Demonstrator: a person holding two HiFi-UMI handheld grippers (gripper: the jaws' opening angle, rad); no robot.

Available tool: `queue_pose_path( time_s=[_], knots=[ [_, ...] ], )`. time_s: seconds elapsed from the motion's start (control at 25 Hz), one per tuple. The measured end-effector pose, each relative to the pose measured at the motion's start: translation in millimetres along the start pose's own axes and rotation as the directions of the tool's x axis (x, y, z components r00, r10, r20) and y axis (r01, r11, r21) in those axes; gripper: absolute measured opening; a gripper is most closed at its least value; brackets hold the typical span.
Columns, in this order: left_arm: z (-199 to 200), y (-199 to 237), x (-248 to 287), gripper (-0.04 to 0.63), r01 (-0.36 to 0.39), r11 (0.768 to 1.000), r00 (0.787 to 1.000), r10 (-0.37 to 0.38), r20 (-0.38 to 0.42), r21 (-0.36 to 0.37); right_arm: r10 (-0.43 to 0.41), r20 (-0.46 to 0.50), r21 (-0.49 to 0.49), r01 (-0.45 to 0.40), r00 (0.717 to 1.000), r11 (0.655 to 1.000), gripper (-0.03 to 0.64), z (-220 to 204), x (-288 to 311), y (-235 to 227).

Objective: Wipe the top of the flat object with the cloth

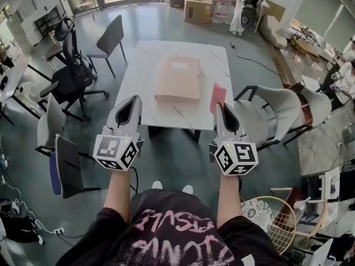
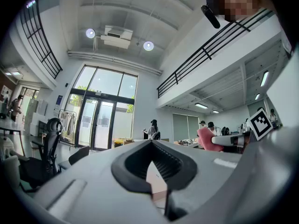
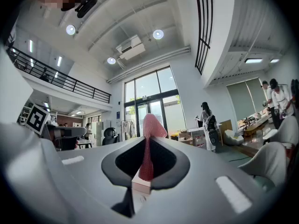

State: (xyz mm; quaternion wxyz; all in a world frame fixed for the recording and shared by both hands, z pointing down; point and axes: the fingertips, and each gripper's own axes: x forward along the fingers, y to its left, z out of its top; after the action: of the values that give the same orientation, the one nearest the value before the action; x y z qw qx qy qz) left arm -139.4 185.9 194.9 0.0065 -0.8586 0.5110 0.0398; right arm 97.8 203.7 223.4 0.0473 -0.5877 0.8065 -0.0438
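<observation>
A: Cloth [image 3: 148,143] first: where is it?
B: Pink, pinched upright in the closed jaws of the right gripper [image 1: 220,105], seen by the right edge of the white marbled table [image 1: 138,76]. The tan flat object [image 1: 178,79] lies mid-table, apart from it.
A: The left gripper [image 1: 133,100]?
B: Jaws together, empty, short of the table.
A: Around?
B: Grey floor, a grey chair [image 1: 108,37], a black office chair [image 1: 69,76], a white chair [image 1: 277,107], tall glass doors [image 2: 100,120].
A: Writing?
B: A white label [image 1: 179,65] on the flat object, too small to read.
</observation>
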Motion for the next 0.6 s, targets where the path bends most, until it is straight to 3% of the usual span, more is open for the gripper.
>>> queue_pose_path(
  time_s=[0.6],
  knots=[
    [-5, -13, 6, 0.001, -0.008, 1.0, 1.0, 0.009, -0.008, 0.012, 0.007, 0.016, 0.008, -0.007, 1.0, 1.0, 0.041, -2, -1, -14]
  ],
)
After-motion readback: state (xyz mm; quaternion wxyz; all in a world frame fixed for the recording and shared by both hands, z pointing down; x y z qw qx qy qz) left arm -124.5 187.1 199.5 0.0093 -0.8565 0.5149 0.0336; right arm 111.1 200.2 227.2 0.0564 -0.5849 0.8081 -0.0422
